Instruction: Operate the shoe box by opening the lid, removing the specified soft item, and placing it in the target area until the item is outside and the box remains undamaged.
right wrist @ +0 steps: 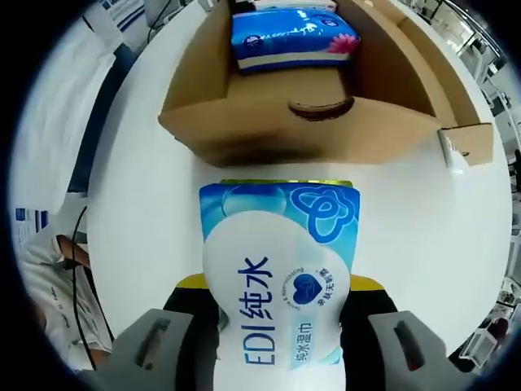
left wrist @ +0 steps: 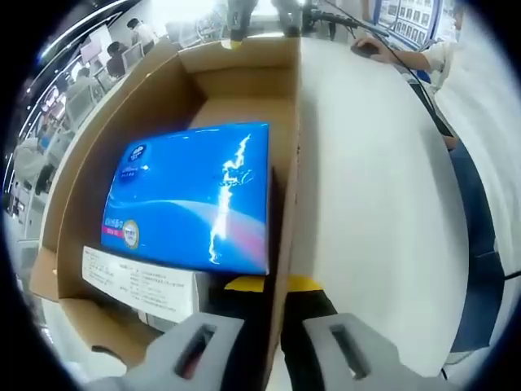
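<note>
Left gripper view: the left claw [left wrist: 264,346] is seen astride the side wall of the open cardboard shoe box [left wrist: 163,90], one jaw inside and one outside; whether the wall is pinched cannot be told. Inside the box a blue tissue pack [left wrist: 195,195] is seen, its print too small to be read, partly covering a white printed label [left wrist: 138,281] whose text is illegible. The white worktop [left wrist: 366,204] lies beside the box, and a person's arm [left wrist: 407,57] is cut off at the far edge. Right gripper view: the right claw [right wrist: 277,346] is closed on a soft wet-wipes pack [right wrist: 277,277], held outside the box above the worktop; "EDI" and Chinese characters are legible, its lower end cut off.
</note>
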### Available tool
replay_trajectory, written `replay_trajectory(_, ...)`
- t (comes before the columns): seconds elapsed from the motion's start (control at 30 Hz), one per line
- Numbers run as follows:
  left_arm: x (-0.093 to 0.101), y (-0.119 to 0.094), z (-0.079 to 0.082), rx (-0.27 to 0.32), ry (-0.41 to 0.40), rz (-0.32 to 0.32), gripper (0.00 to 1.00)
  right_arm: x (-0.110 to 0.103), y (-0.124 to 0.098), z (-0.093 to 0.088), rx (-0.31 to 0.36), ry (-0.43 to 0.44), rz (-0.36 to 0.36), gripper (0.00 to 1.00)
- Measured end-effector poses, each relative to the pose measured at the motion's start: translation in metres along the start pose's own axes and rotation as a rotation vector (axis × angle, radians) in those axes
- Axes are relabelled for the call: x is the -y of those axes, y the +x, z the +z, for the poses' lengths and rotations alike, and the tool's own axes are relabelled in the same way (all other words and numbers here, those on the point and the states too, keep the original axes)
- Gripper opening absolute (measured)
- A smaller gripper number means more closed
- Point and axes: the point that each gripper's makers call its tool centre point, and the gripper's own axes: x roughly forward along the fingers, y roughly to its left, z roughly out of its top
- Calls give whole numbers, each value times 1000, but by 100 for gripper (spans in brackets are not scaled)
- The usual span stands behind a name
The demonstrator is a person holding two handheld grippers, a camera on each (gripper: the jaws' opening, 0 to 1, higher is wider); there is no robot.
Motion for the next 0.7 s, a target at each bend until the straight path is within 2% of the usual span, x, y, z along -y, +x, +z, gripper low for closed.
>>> replay_trajectory(0.7,0,0,1,0,-3,2,3,0,0,0,0,-4,-7,62)
